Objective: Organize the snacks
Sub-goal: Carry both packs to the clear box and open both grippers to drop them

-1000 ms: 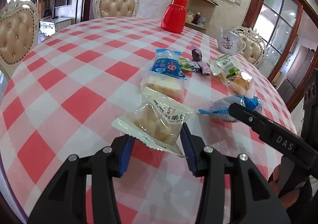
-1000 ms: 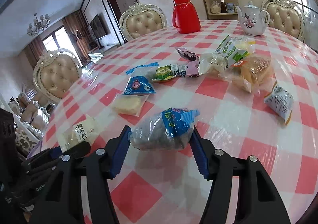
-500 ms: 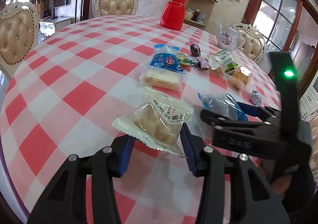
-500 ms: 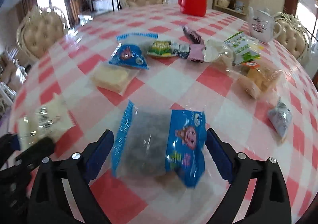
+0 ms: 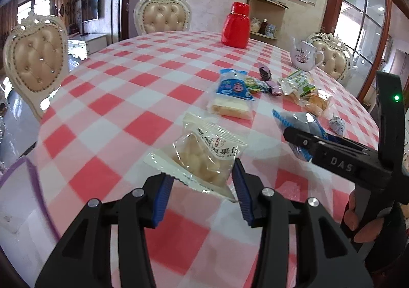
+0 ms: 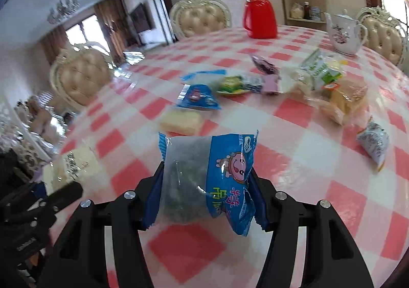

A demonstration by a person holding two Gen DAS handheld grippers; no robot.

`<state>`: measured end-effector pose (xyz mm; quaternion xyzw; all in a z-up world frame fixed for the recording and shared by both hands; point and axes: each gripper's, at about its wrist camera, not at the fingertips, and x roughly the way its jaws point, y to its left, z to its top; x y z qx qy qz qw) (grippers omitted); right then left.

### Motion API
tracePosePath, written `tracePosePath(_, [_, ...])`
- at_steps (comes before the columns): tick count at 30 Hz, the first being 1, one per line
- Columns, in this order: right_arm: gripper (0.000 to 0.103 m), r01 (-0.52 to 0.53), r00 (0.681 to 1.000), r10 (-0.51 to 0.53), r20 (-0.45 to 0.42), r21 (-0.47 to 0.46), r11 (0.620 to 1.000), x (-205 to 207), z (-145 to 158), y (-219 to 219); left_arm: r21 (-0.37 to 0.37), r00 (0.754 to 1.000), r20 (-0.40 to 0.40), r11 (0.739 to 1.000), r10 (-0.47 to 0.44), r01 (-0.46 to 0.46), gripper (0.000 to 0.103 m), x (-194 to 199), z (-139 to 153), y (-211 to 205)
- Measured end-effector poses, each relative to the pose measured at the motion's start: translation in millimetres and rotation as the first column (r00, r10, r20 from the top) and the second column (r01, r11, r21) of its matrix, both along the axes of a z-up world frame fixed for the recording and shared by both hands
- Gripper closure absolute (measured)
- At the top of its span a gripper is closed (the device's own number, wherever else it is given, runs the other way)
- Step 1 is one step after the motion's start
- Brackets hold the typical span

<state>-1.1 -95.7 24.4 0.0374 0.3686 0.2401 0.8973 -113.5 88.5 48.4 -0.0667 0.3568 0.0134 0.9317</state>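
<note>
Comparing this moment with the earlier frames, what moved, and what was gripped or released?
The right claw let go of the blue-and-clear plastic snack packet half a second ago; its jaws have just closed again, gripping the packet's sides. The left claw kept clamping the white-and-clear packet of pale snacks. The other snacks, the red thermos jug and the white floral teapot stayed put.
</note>
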Motion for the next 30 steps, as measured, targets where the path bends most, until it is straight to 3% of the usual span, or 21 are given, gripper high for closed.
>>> tracePosePath(6, [0.045, -0.116, 0.993, 0.114, 0.044, 0.059, 0.991, -26.8, 13.3, 33.8, 0.046, 0.999, 0.010, 0.998, 0.053, -0.053, 0.057, -33.8, 14.5, 25.5])
tracePosePath(13, [0.045, -0.271, 0.960, 0.266, 0.087, 0.055, 0.961, -68.7, 24.2, 86.8, 0.097, 0.994, 0.024, 0.989, 0.109, -0.111, 0.057, -70.8, 26.7, 60.8])
tracePosePath(25, [0.045, -0.510, 0.853, 0.513, 0.095, -0.055, 0.858, -148.8, 25.0, 191.3, 0.154, 0.973, 0.005, 0.961, 0.232, -0.230, 0.057, -117.2, 23.1, 147.6])
tracePosePath(30, [0.045, -0.590, 0.799, 0.599, 0.061, -0.116, 0.799, -177.6, 16.3, 227.1, 0.156, 0.948, -0.025, 0.938, 0.317, -0.309, 0.057, -137.7, 12.2, 195.9])
